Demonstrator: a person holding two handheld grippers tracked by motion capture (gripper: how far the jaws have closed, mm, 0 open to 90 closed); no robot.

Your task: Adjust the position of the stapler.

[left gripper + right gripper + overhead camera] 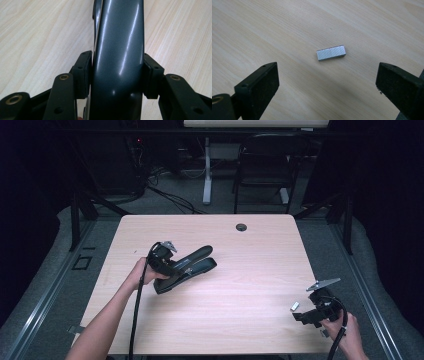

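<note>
- Stapler (187,266), dark grey and glossy, lying left of centre on the wooden table (250,270), front end pointing right and away, top arm raised off the base.
- Left gripper (117,75) clamped across stapler's rear, a pad on each flank, jaws about half spread. Slick curved shell: likely to squirm or twist out if lifted or levered hard.
- Grip sits toward the back; long nose could sag or swing under its own weight.
- Squeezing harder might snap the raised arm shut, blocking any loading.
- Strip of staples (331,53) flat on table near right edge, lying between the tips of right gripper (327,82), jaws wide apart, nothing held, strip untouched.
- Strip thin and low: pads may skid over it, push it along the wood, or tip it on edge.
- Too firm a pinch could break the strip into pieces.
- Strip near table's edge in high view (295,306); a nudge the wrong way might send it off.
- Stapler and strip well apart; carrying across risks a drop.
</note>
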